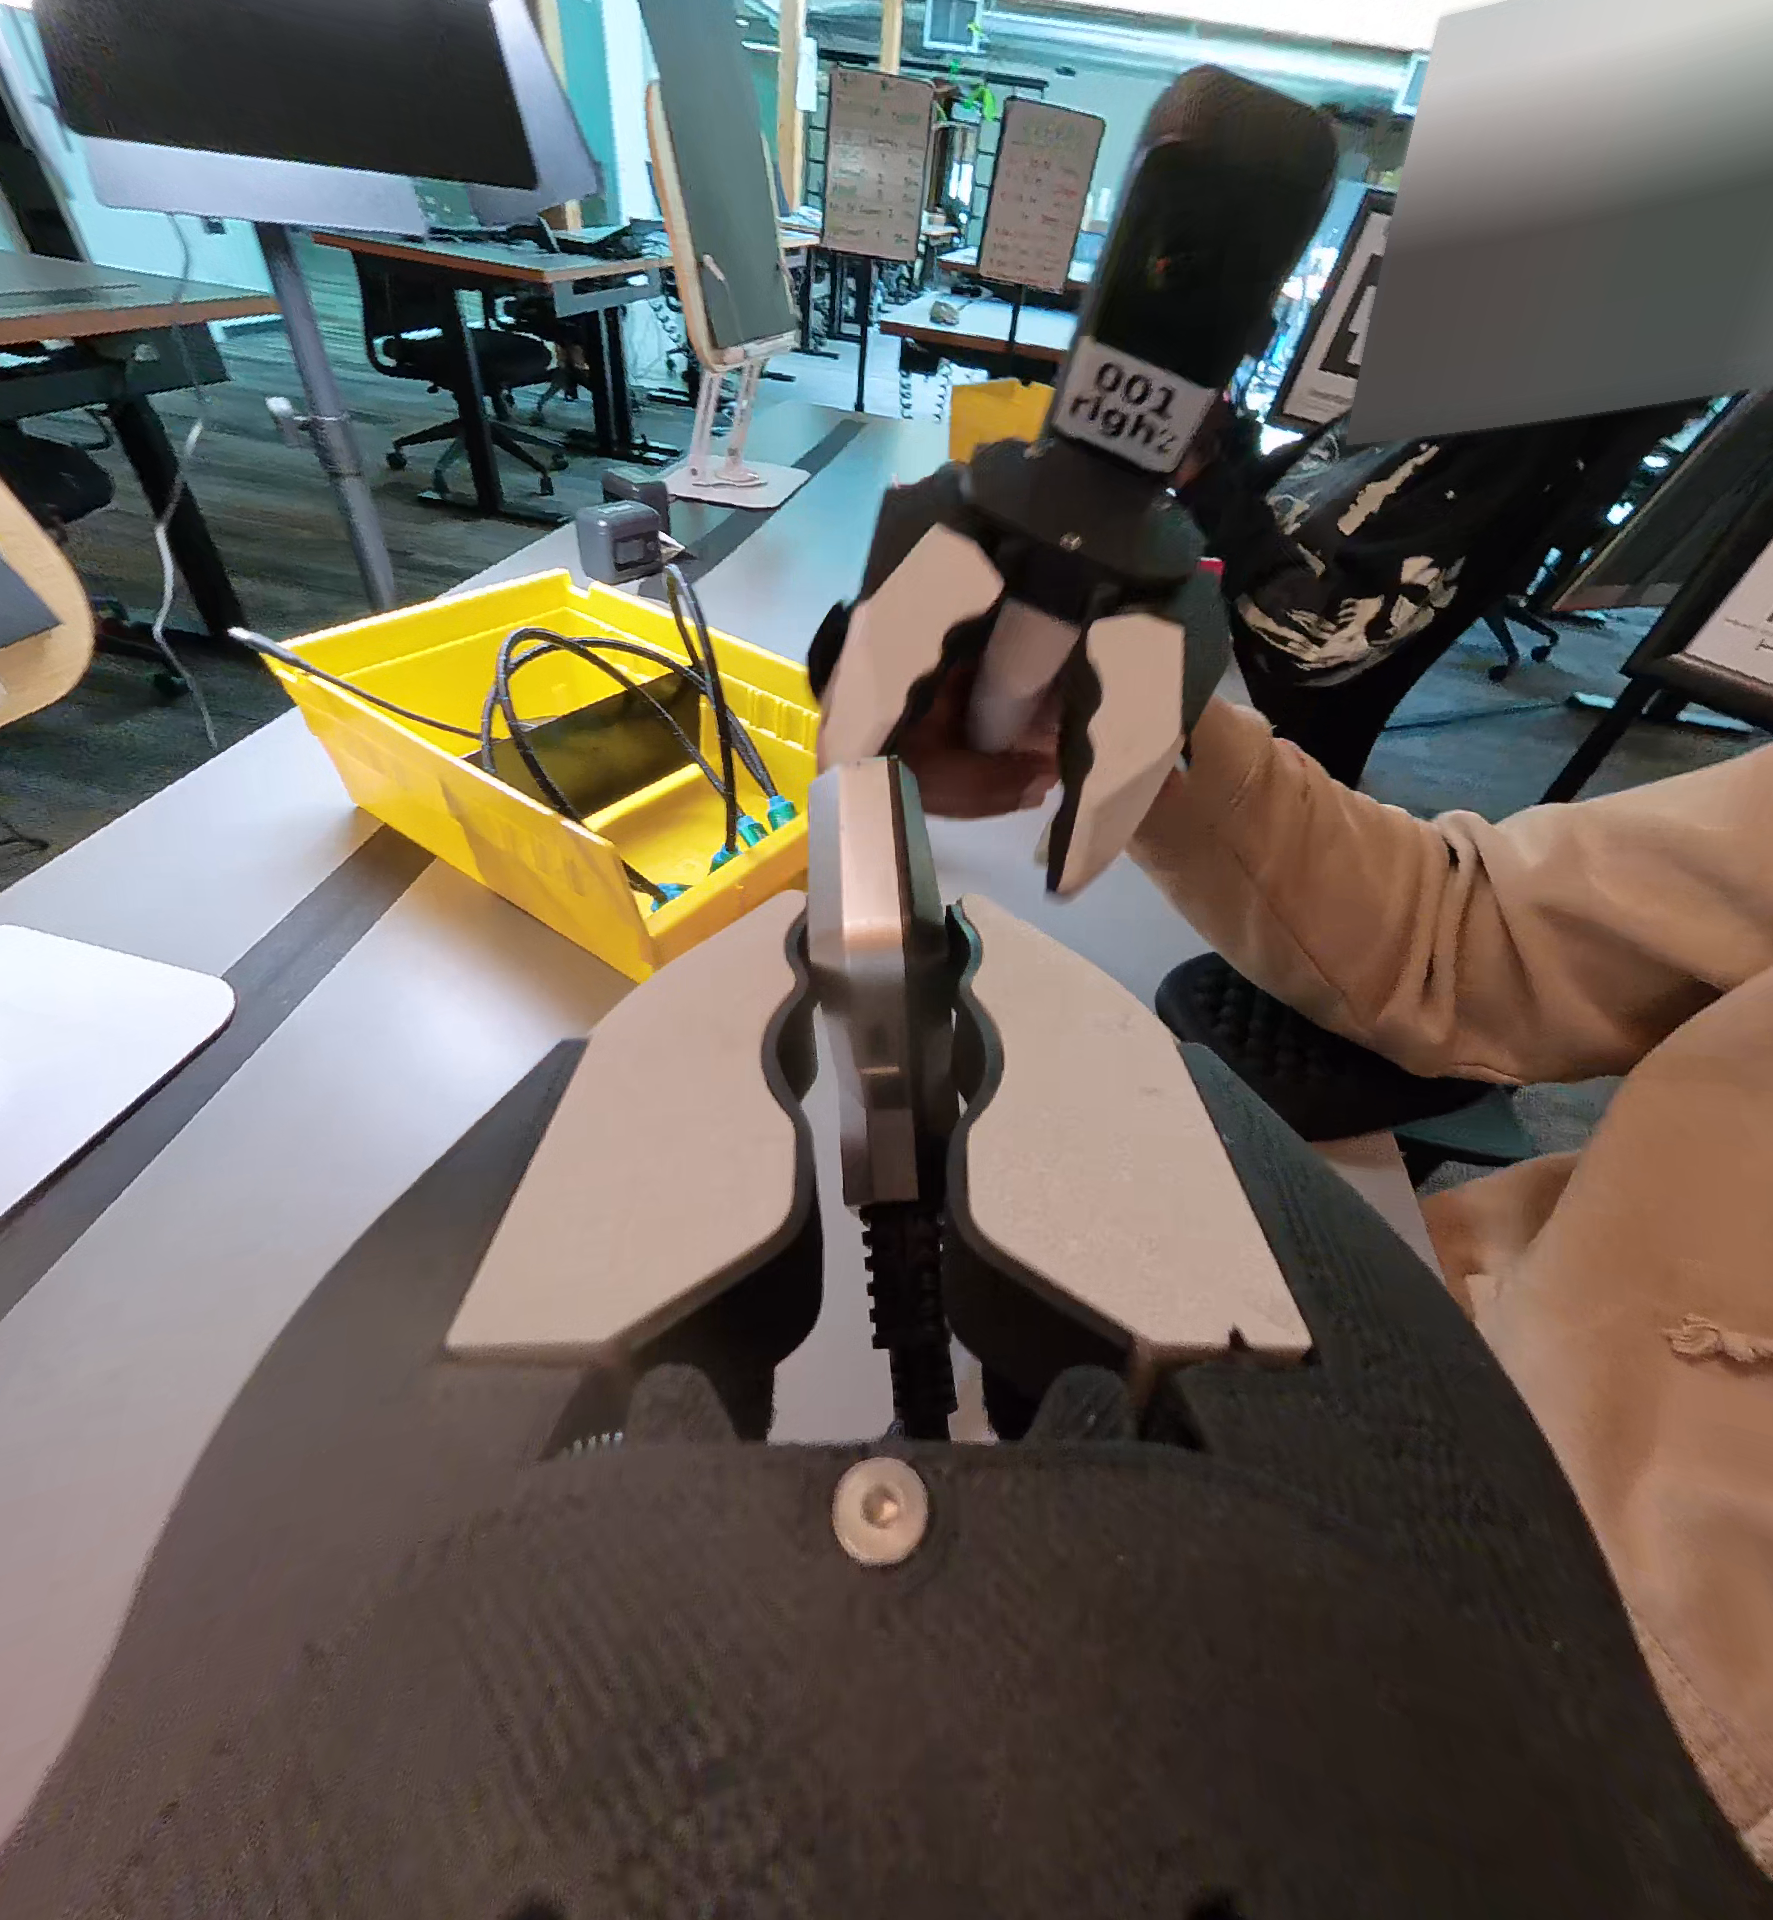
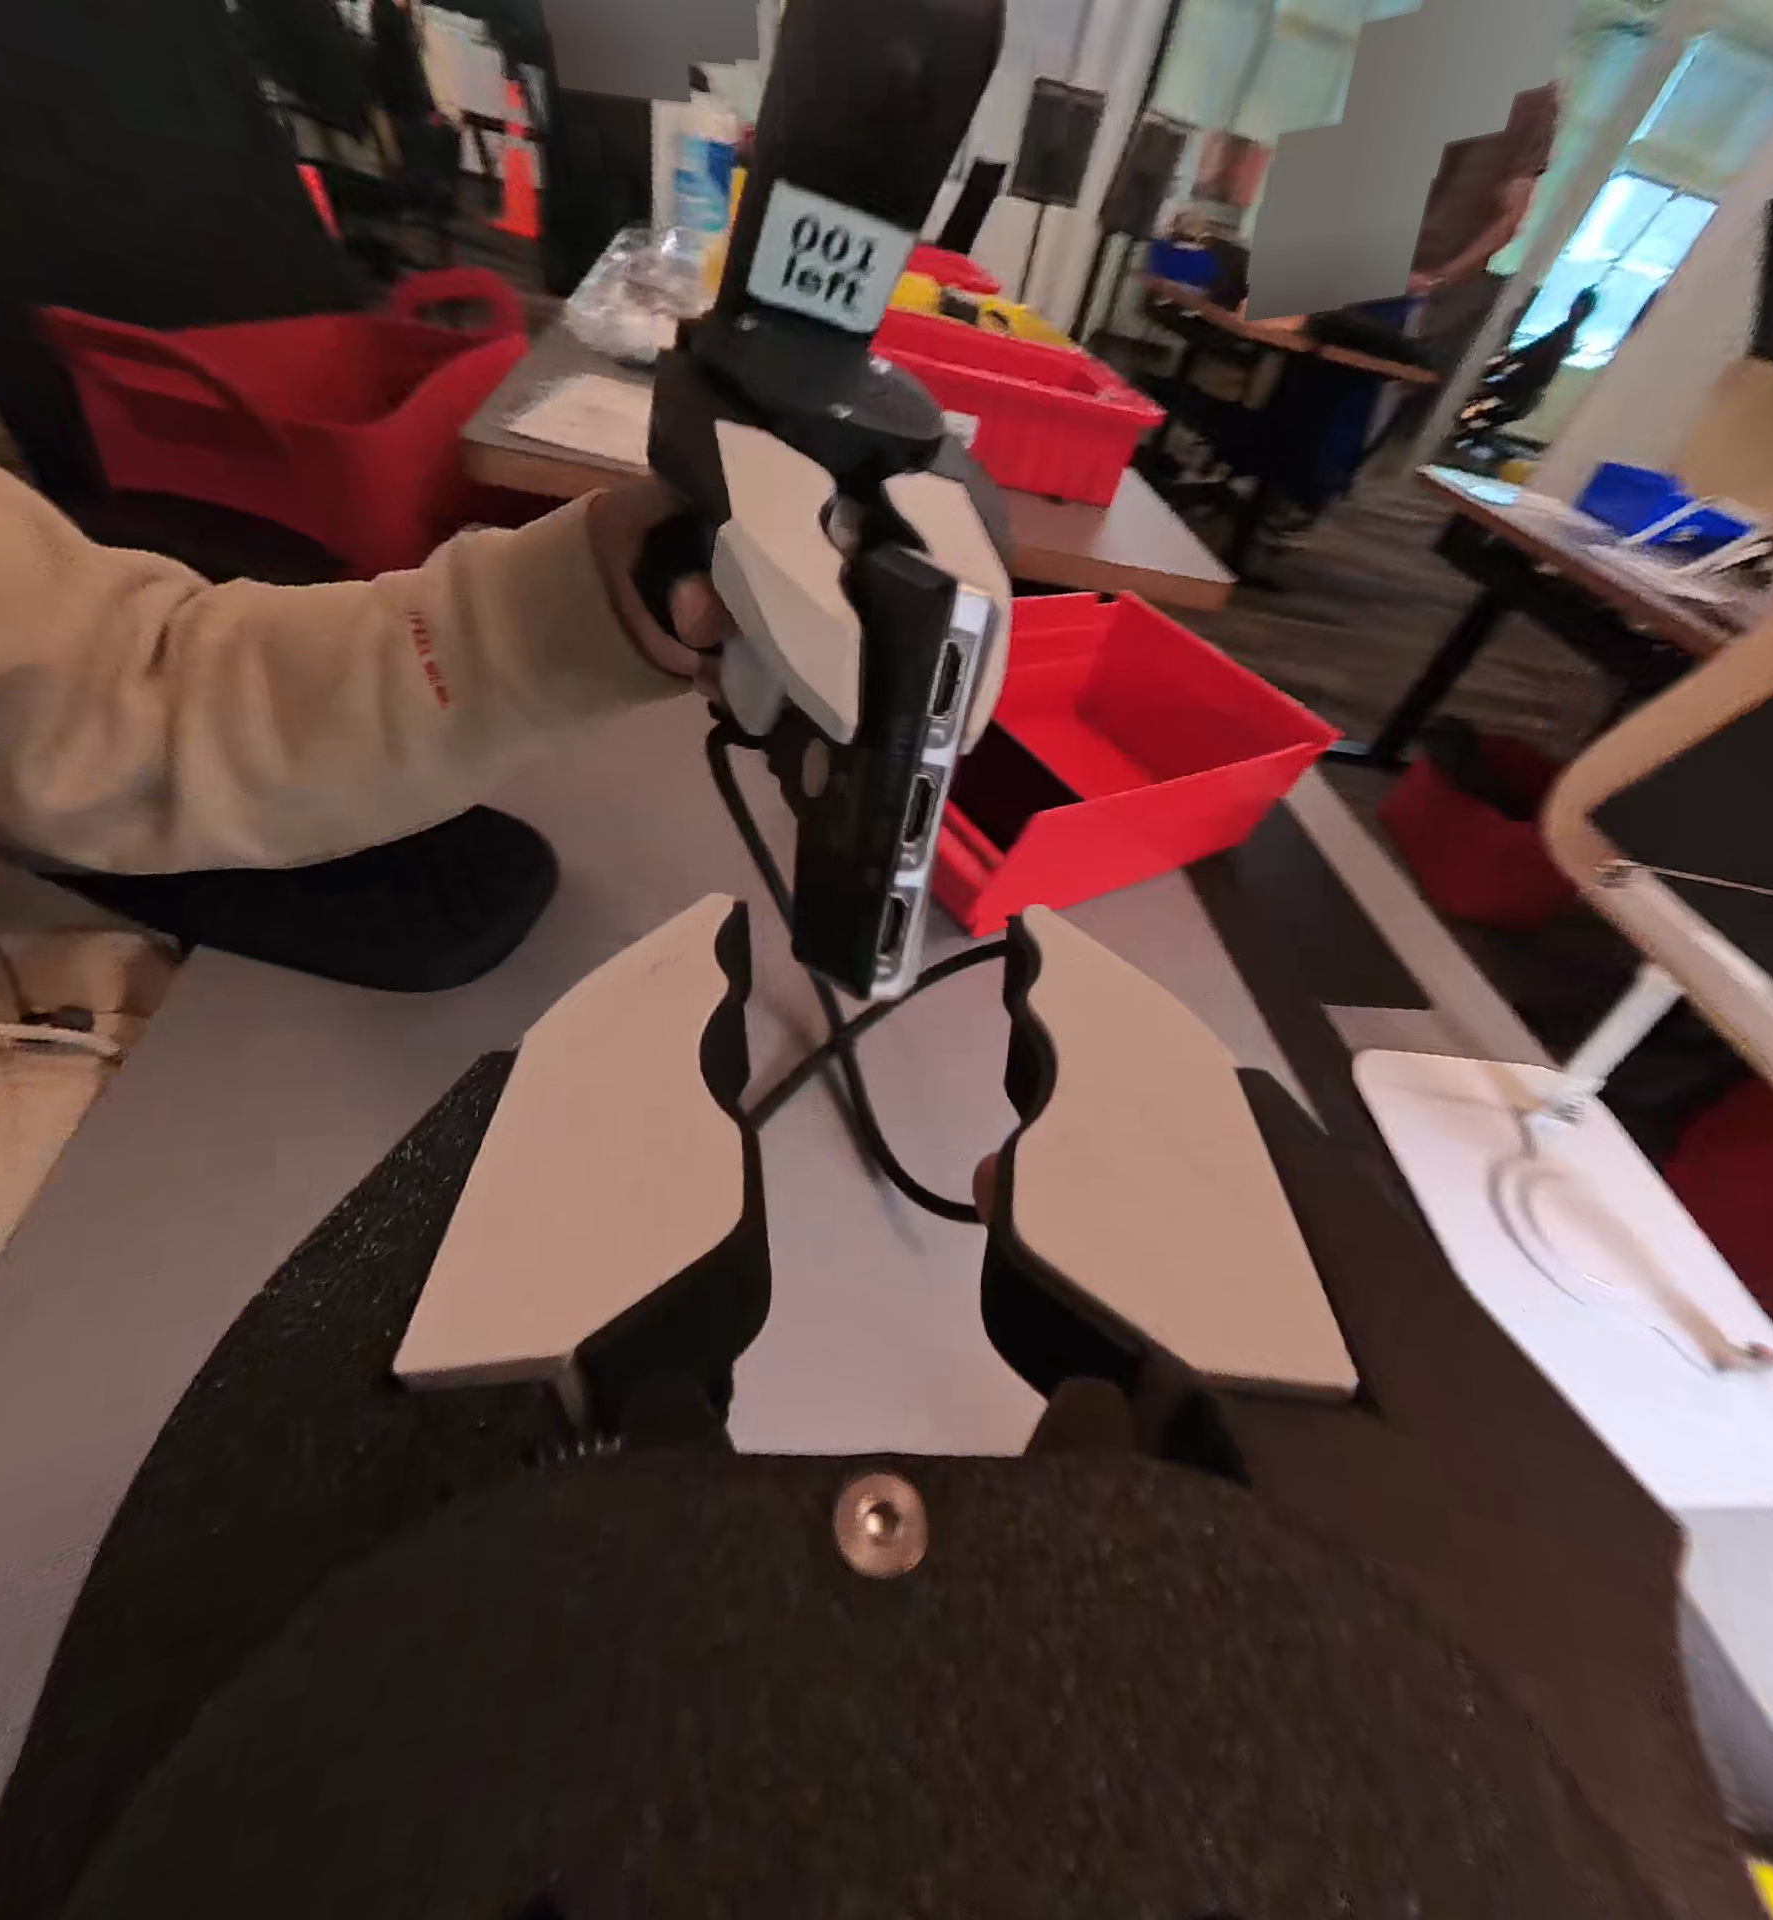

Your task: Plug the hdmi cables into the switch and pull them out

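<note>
Left gripper [image 1: 877, 940] fingers pinch the switch [image 1: 866, 935] between their scalloped inner edges. Switch stands on edge, its flat faces against the two pads, silver rim toward the camera, roughly half its length sticking out past the fingertips. A ribbed black strain relief and cord leave the switch's near end and run back between the fingers.

Seen from the right wrist, the switch [image 2: 887, 790] hangs long-axis down from the left gripper [image 2: 861, 613], its port edge turned toward the camera: three HDMI ports in a column, all empty. Switch's own black cord [image 2: 840, 1049] loops below it over the grey table [image 2: 238, 1143].

Right gripper [image 2: 877, 1023] fingers spread wide, nothing between them. Switch's lower end sits just beyond the fingertips, in line with the gap, not touching either finger. From the left wrist the right gripper [image 1: 965, 821] is just past the switch's far end, fingers pointing down.

Yellow bin [image 1: 466, 790] lies left of the switch, on the table; hdmi cables [image 1: 633, 717] with teal plugs coil inside it, well apart from both grippers. Red bin [image 2: 1142, 769] lies behind the switch in the right wrist view.
</note>
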Demonstrator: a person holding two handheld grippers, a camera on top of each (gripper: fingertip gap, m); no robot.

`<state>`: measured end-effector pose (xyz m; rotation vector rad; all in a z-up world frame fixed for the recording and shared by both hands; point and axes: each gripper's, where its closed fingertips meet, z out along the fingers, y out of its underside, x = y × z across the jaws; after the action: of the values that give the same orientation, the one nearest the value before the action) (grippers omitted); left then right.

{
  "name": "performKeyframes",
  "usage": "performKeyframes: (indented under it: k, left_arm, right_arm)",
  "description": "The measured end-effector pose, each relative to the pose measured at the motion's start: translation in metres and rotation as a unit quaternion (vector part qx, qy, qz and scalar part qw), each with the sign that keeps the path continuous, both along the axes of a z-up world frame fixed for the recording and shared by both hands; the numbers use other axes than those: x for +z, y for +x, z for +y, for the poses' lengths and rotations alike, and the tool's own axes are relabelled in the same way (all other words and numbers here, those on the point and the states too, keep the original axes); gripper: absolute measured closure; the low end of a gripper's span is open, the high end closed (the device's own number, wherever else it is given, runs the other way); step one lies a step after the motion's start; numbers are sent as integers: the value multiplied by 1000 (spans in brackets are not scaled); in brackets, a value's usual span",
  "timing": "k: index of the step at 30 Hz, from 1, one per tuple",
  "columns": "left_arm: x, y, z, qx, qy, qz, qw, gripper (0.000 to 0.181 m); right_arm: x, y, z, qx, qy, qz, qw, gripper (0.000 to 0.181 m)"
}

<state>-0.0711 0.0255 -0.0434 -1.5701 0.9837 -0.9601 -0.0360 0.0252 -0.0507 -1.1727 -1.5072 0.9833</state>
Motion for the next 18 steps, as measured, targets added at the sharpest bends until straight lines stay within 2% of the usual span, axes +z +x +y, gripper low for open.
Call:
performKeyframes:
  k: [3, 6, 9, 11, 12, 15, 18]
  left_arm:
    - [-4, 14, -10, -25, 8, 21, 999, 159]
    - [-9, 23, -20, -52, 35, 46, 997, 158]
    - [20, 10, -28, -77, 37, -41, 995, 158]
    - [33, -14, -17, -43, 33, -87, 995, 157]
    - [29, -27, -4, -5, 32, -84, 996, 155]
    - [-9, -59, 40, 129, 19, 15, 991, 143]
    - [-66, -65, 70, 194, -18, 137, 971, 122]
  right_arm:
    - [-20, -24, -9, 23, -17, -24, 999, 133]
    - [-33, -31, -20, 56, -18, -37, 998, 155]
    - [-38, -20, -23, 75, -11, -60, 995, 157]
    - [-36, -11, -20, 75, -6, -60, 995, 158]
    - [-35, -5, -22, 83, -13, -62, 995, 158]
    - [-37, 7, -27, 106, -15, -75, 991, 158]
    - [-39, 15, -38, 139, -27, -87, 986, 159]
